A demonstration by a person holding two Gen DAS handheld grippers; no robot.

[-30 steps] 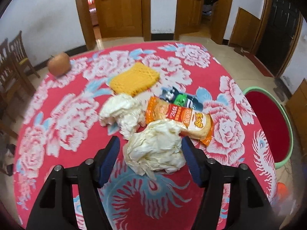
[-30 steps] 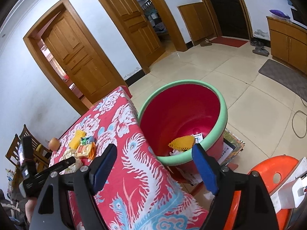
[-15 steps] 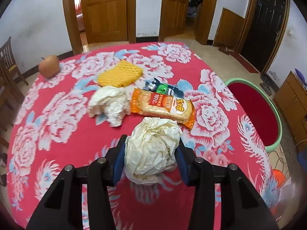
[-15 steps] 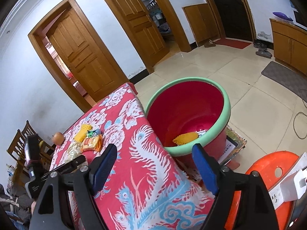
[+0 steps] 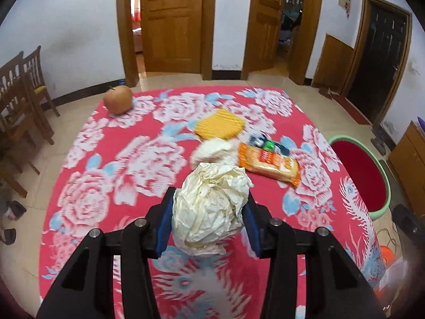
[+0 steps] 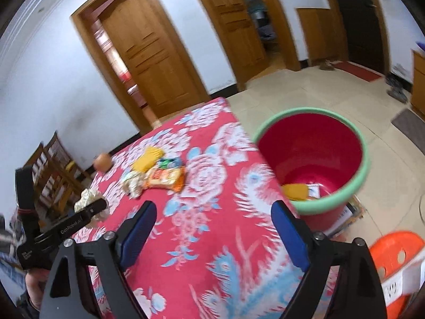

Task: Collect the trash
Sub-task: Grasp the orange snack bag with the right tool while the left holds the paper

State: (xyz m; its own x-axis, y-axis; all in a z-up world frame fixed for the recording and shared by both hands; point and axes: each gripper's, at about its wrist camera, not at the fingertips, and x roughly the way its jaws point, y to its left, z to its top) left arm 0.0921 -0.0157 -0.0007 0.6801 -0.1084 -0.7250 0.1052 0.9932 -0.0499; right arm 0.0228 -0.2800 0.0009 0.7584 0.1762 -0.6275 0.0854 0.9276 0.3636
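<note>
On the table's red flowered cloth, in a white room with wooden doors, an orange snack packet lies with its long axis slanting toward the bucket off the right edge. Left gripper clenches the paper ball, lifted since earlier; right gripper is opening, empty

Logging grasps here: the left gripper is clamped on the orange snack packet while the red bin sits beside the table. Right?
Not the packet. In the left wrist view the left gripper is clamped on the crumpled paper ball; the orange snack packet lies on the table. The red bin does sit beside it.
</note>
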